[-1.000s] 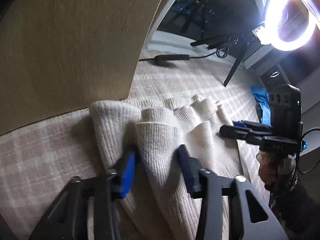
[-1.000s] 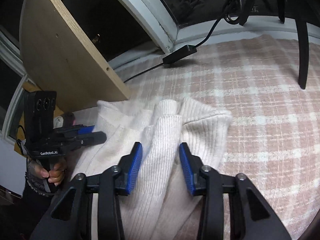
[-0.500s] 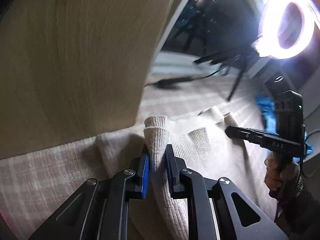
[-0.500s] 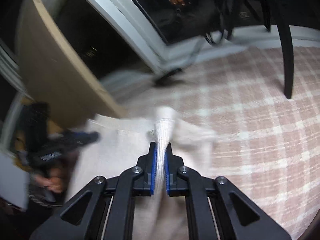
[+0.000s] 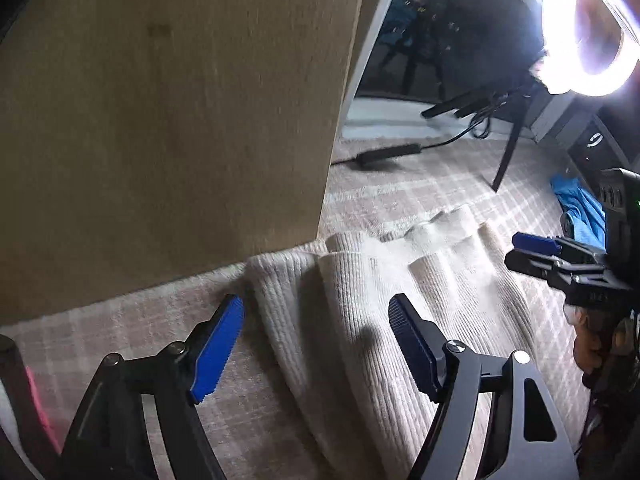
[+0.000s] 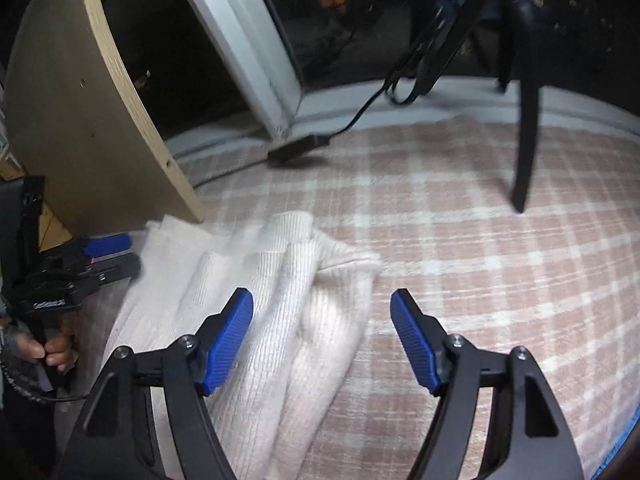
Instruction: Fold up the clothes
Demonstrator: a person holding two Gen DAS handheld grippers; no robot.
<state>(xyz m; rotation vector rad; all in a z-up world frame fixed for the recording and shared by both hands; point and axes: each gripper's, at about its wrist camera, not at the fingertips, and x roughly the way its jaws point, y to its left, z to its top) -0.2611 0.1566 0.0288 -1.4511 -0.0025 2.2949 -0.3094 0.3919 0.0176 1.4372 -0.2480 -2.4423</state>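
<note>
A cream ribbed knit garment (image 5: 360, 320) lies in long folds on a pink plaid cloth (image 5: 256, 412). My left gripper (image 5: 316, 340) hovers over the garment's left part, jaws opening, blue pads clear of the fabric. In the right wrist view the same garment (image 6: 280, 300) runs from centre to lower left. My right gripper (image 6: 322, 336) stands over its right edge, jaws opening, nothing pressed between the pads. Each gripper shows in the other's view, at the right edge (image 5: 532, 250) and at the left edge (image 6: 112, 254), held by a hand.
A tall wooden panel (image 5: 168, 120) stands close behind the garment on the left. A black power adapter (image 6: 298, 148) with cable lies on the plaid cloth (image 6: 480, 260) near the window frame. A black tripod leg (image 6: 526, 140), a lit ring light (image 5: 588, 28) and a blue cloth (image 5: 580, 208) are on the right.
Both grippers were shut on a ridge of the garment half a second ago and have since let go. The pinched folds have dropped flat onto the plaid cloth.
</note>
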